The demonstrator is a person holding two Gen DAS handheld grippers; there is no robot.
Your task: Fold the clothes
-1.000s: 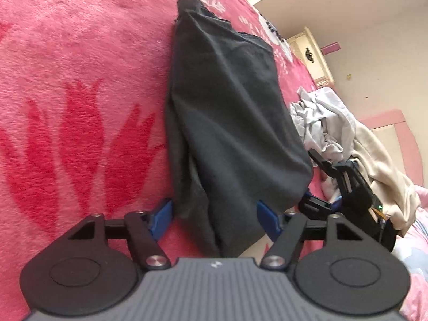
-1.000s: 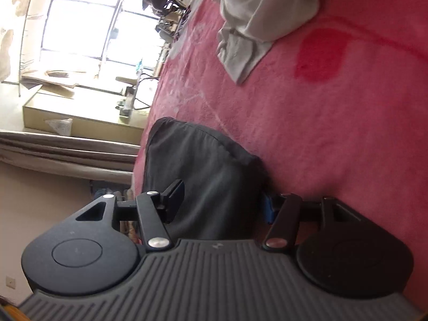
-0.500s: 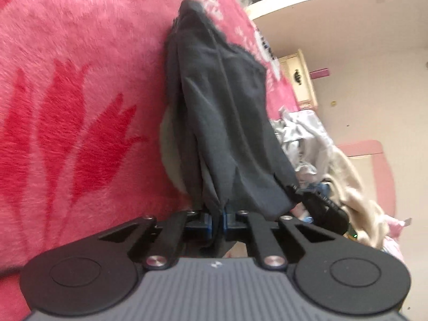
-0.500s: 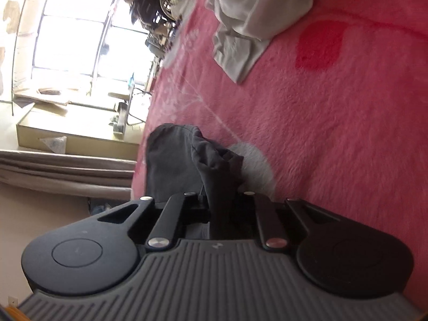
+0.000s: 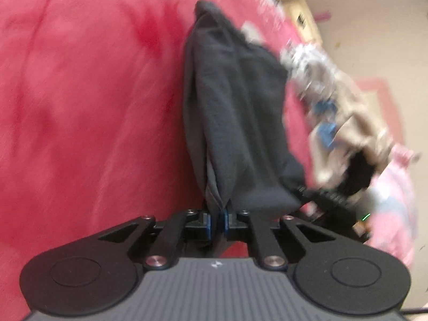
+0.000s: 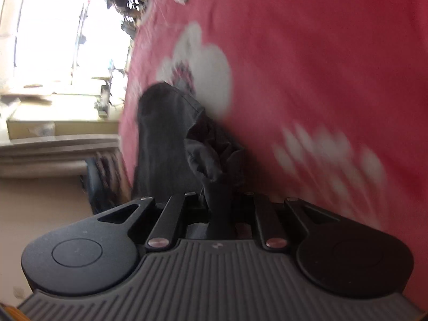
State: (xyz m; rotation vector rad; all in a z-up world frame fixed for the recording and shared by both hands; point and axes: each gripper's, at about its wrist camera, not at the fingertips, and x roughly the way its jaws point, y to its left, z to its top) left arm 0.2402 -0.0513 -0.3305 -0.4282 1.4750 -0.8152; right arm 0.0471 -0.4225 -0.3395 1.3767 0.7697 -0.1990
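Left gripper (image 5: 217, 223): jaws opening slightly, blue pads still pinched on a bunched corner of the dark grey garment (image 5: 235, 112). Right gripper (image 6: 219, 208): jaws opening slightly, gathered fold of the same garment clamped between them. Garment stretches away from both grippers across the pink blanket (image 5: 80, 93). Pile of light clothes (image 5: 334, 107) lies toward the blanket's right edge.
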